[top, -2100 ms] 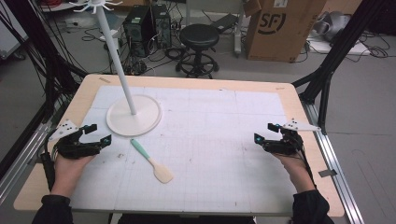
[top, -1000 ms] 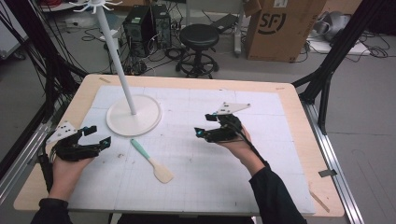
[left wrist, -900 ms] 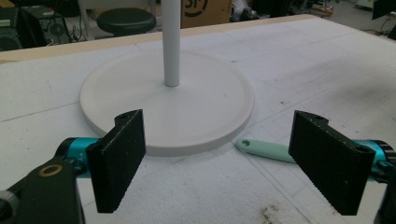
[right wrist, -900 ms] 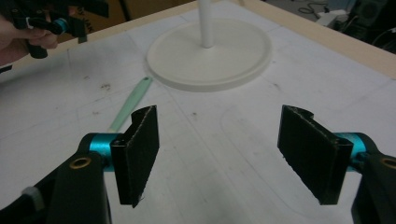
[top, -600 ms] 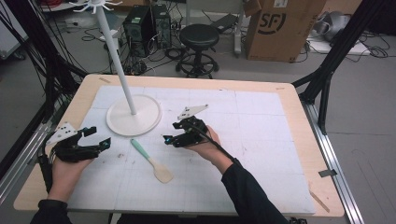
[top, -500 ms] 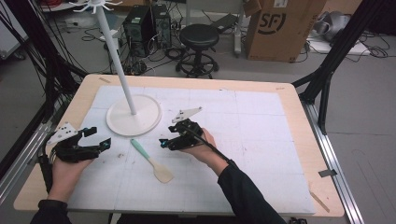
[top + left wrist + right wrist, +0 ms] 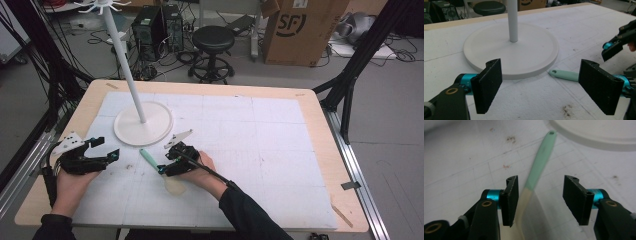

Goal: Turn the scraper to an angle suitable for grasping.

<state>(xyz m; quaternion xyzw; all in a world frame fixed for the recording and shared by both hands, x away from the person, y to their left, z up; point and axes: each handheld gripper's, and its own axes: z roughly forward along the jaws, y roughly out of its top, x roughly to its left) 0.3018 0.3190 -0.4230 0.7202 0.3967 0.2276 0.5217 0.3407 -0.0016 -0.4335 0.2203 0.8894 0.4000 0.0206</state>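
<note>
A spatula with a mint-green handle (image 7: 148, 159) and a cream blade (image 7: 175, 185) lies flat on the white mat, just in front of the stand's round base (image 7: 144, 125). My right gripper (image 7: 166, 169) hovers over the spatula's middle, open. In the right gripper view the handle (image 7: 541, 160) runs up between the two jaws, close to the left one, and the right gripper (image 7: 539, 198) holds nothing. My left gripper (image 7: 106, 149) rests open at the table's left side. In the left gripper view the left gripper (image 7: 544, 87) frames the base (image 7: 511, 50) and the handle's end (image 7: 564, 74).
A tall white pole (image 7: 125, 65) rises from the round base, with hooks at its top. The white mat (image 7: 260, 140) covers most of the wooden table (image 7: 320, 120). Behind the table stand a black stool (image 7: 214, 40) and a cardboard box (image 7: 305, 30).
My right gripper has swept from the table's right side leftward across the mat and now sits over the spatula. The left gripper has stayed put.
</note>
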